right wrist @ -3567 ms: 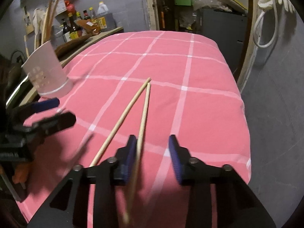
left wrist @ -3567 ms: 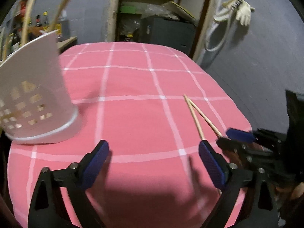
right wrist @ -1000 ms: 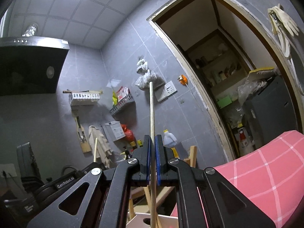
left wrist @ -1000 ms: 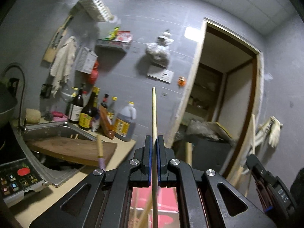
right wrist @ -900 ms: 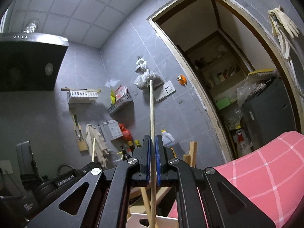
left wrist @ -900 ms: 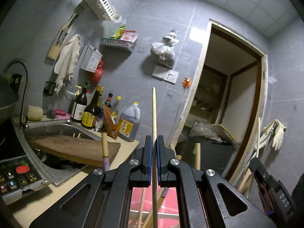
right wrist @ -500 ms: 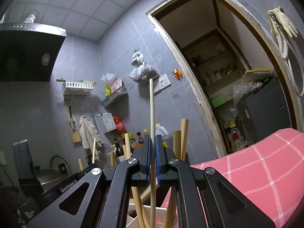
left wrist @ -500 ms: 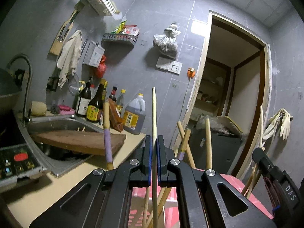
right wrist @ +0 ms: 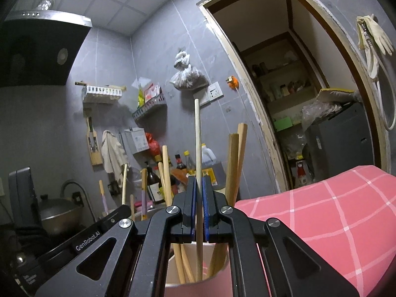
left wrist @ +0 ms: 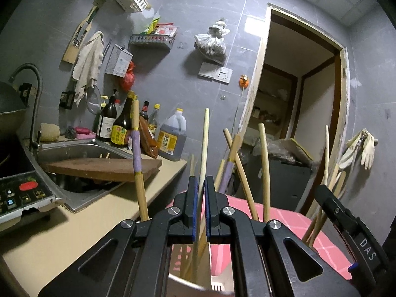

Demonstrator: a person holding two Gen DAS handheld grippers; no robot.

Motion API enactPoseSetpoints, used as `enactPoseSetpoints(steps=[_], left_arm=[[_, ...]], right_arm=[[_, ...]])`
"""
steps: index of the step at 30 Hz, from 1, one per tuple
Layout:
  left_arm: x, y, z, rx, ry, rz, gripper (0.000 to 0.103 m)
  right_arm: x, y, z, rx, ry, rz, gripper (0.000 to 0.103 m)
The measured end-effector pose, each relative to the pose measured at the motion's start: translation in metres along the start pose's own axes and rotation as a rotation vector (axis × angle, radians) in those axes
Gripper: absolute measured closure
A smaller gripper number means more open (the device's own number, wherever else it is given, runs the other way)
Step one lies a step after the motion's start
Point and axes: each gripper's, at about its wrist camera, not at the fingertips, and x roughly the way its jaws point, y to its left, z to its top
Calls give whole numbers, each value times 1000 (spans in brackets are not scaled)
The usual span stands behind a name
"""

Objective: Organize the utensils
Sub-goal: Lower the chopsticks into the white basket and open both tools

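Chopstick (left wrist: 204, 146) pinched upright in left tool (left wrist: 201, 208); right tool (right wrist: 199, 208) pinches second chopstick (right wrist: 197, 136) over holder (right wrist: 217, 282).

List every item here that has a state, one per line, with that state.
Left claw: shut on a chopstick, held upright.
Right claw: shut on a second chopstick, upright, lower end inside the holder.
Utensil holder: upright, open-topped, already holding several chopsticks.
Pink checked cloth: spread over the table.
Doorway: open, shelves visible inside.
Rubber gloves: hanging on the wall.
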Motion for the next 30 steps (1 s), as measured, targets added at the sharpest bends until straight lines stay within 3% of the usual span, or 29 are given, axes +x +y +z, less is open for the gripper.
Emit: enactPoseSetpoints(steps=[13, 30], left_arm=[[-4, -8, -16, 20, 81, -3, 99], [-17, -6, -17, 16, 121, -15, 92]], right_arm=[[-11, -3, -4, -8, 61, -27, 99], [-26, -5, -3, -17, 94, -44, 96]])
